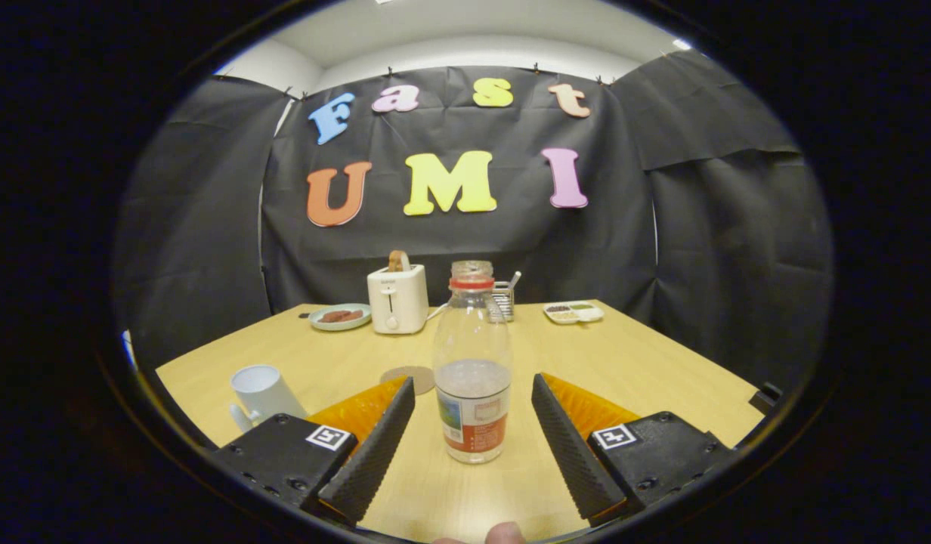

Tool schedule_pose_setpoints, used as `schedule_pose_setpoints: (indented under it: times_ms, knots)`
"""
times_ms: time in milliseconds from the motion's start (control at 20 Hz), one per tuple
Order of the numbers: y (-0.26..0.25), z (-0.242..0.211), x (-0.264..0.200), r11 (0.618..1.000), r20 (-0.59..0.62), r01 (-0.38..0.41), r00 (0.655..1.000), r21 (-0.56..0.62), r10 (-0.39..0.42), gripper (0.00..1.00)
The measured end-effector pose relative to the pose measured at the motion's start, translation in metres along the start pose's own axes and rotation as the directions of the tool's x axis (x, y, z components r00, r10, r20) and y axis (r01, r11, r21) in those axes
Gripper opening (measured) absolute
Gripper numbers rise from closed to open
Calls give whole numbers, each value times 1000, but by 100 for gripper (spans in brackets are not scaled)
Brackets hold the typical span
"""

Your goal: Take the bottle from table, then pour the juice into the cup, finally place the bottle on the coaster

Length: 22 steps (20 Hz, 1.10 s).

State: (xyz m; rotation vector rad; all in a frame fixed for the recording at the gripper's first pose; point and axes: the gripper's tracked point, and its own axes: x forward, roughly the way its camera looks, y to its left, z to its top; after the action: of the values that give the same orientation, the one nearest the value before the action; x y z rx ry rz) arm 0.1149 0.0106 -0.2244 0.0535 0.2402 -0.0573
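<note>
Gripper (pixel 473 393): fingers spread wide apart, clamped on nothing. Both fingers sit low over the near edge of the tabletop (pixel 647 370), one to each side of the bottle, with a clear gap between each finger and the bottle wall.

Bottle (pixel 471 370): clear plastic, upright on the tabletop, standing between the two fingers near the near edge. Its neck carries a red ring; the top appears uncapped, though a jar directly behind makes this hard to confirm. Pale liquid fills roughly the lower part of the body. A printed label wraps the lower section.

Coaster (pixel 409 378): round, brown, flat on the tabletop just beyond the left finger and just beside the bottle on its left, apart from it.

Cup (pixel 264 394): white, with a handle, standing near the left edge of the tabletop, to the left of the left finger. Contents cannot be seen.

Far edge of the tabletop: a white toaster (pixel 397 299) with a slice of bread (pixel 398 261) standing in its slot; a pale green plate (pixel 341 316) with dark food to its left; a small wire rack (pixel 503 297) behind the bottle; a shallow white tray (pixel 573 311) with divided contents toward the far right corner.

A fingertip (pixel 503 533) of the person shows at the near edge, below the bottle.
</note>
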Motion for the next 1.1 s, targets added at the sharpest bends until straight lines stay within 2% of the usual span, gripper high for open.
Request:
schedule_pose_setpoints:
  times_ms: [250, 550, 650, 900, 1100]
  knots:
    - [2, -24, 29, 1000, -84, -2, 996, 31, 4, 100]
    - [-2, -28, 51, 999, -109, 15, 994, 39, -11, 100]
    - [1, -26, 53, 998, -105, 6, 994, 55, 0, 98]
    - [4, -25, 54, 1000, -101, 19, 995, 15, -17, 84]
    - [17, -24, 50, 1000, -126, -14, 992, -16, 12, 81]
